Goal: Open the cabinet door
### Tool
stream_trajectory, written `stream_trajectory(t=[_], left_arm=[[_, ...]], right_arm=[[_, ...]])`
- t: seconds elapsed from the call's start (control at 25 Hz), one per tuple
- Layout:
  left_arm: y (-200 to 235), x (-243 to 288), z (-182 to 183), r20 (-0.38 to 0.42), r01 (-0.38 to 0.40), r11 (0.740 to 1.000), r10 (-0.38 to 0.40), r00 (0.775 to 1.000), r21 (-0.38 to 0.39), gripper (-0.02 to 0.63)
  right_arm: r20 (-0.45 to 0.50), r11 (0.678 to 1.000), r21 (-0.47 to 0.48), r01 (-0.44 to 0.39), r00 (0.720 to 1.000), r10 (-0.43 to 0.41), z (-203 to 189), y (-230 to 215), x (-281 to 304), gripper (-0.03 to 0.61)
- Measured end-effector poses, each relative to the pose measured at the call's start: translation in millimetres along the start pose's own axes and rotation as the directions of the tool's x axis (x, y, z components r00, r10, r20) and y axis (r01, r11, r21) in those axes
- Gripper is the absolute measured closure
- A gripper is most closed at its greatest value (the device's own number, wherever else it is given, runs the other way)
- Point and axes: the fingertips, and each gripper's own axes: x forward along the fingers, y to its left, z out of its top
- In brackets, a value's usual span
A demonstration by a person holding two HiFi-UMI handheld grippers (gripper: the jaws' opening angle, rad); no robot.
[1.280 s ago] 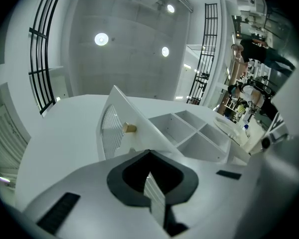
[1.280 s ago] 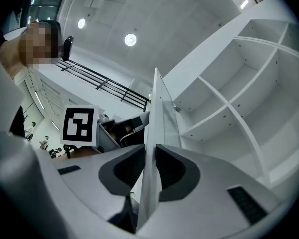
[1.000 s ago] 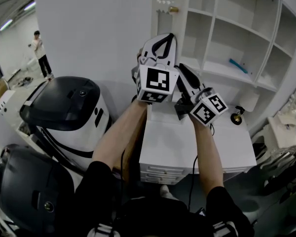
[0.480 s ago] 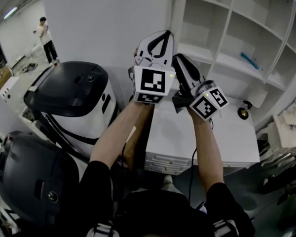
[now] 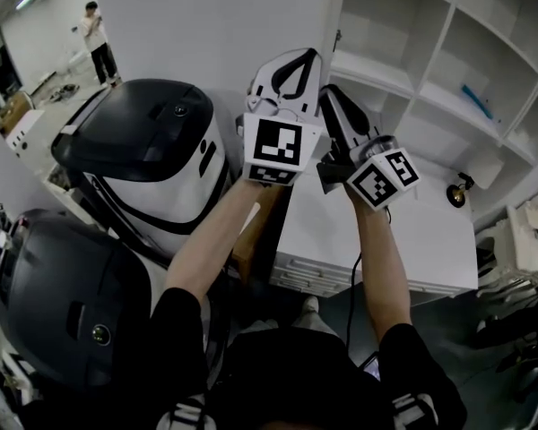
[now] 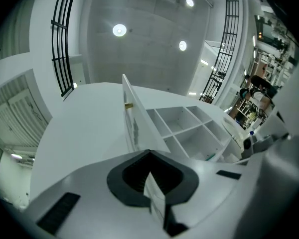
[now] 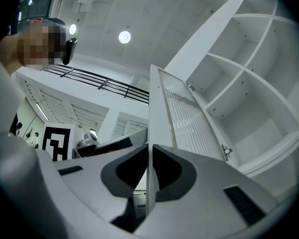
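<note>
Ahead of the left hand-held gripper (image 6: 149, 153) and right hand-held gripper (image 7: 149, 146), both closed, the cabinet door (image 7: 158, 103) stands open, edge-on.

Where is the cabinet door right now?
Right gripper view, centre: the cabinet door stands open ahead of the right gripper, hinged to the white shelves at right.

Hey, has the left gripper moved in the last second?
Yes. In the head view the left gripper has shifted left, away from the open shelves: its tips overlapped their left edge before, now they sit clear of it.
</note>
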Motion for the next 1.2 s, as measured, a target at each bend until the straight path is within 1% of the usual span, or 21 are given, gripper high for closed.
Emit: stream_trajectory(t=[0.16,0.32,0.52,0.68,0.8,0.88,1.04,1.2], left_arm=[[-6,-9,-18,-0.031,0.015,0.989,-0.02,0.999,-0.144,0.604],[-18,-31,-37,-0.057,0.018,0.976,-0.031,0.998,-0.217,0.604],[-41,-60,-59,-0.082,0.046,0.969,-0.068,0.994,-0.244,0.604],[-55,-79,-80,-0.11,0.076,0.976,-0.1,0.989,-0.203,0.604],[-75,-90,-96,-0.145,0.104,0.974,-0.134,0.98,-0.199,0.604],[-94,-97,-106,-0.174,0.119,0.972,-0.155,0.972,-0.203,0.604],[-129,-107,-132,-0.246,0.111,0.962,-0.174,0.953,-0.249,0.604],[-154,-122,-160,-0.312,0.092,0.943,-0.196,0.93,-0.32,0.604]], right_arm=[[-0.011,0.999,-0.026,0.041,0.999,-0.042,-3,-1,-6,0.535],[-0.029,0.987,-0.097,0.131,0.991,-0.134,-9,-5,-23,0.535],[-0.06,0.965,-0.169,0.203,0.975,-0.215,-13,-12,-53,0.537],[-0.097,0.943,-0.222,0.25,0.956,-0.276,-25,-16,-78,0.537],[-0.143,0.921,-0.277,0.273,0.936,-0.321,-38,-17,-98,0.537],[-0.177,0.904,-0.315,0.29,0.918,-0.356,-48,-18,-115,0.537],[-0.235,0.868,-0.375,0.325,0.872,-0.429,-68,-21,-147,0.537],[-0.302,0.839,-0.427,0.339,0.821,-0.485,-92,-22,-176,0.54]])
